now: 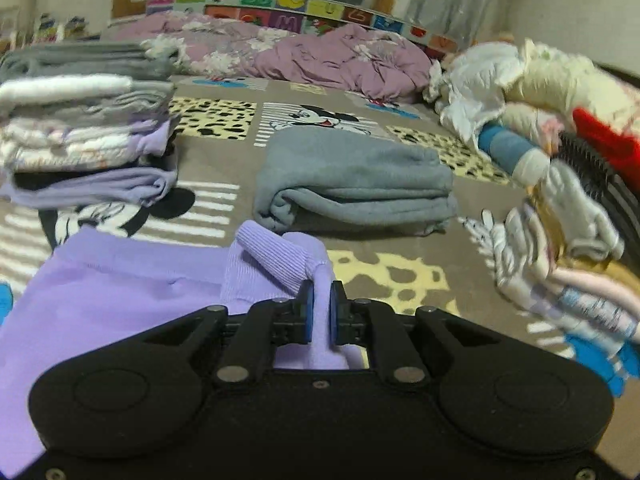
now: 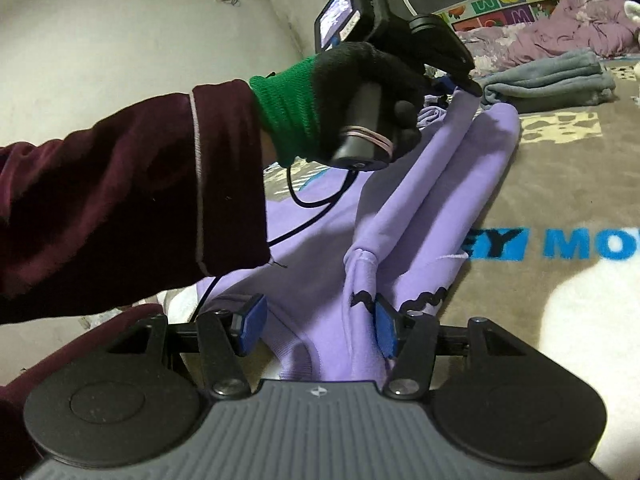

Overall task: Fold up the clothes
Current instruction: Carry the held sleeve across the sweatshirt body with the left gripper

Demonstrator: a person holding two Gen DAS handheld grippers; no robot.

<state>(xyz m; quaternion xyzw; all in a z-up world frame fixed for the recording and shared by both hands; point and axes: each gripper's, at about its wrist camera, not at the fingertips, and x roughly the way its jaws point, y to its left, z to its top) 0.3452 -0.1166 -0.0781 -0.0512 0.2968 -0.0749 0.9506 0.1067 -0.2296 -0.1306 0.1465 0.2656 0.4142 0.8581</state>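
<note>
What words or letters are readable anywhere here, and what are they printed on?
"EY MO": blue letters, cut off at both ends, on the cartoon blanket.
"M": on a purple tile of the alphabet panel behind the bed; "M" and "U" show there in the right wrist view.
Black squiggle on the purple garment: not legible.
Small screen on the left claw: too blurred.

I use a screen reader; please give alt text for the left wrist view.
The left gripper pinches a fold of a lilac sweatshirt on a cartoon-print blanket. Beyond lie a folded grey garment and stacked clothes.
</note>
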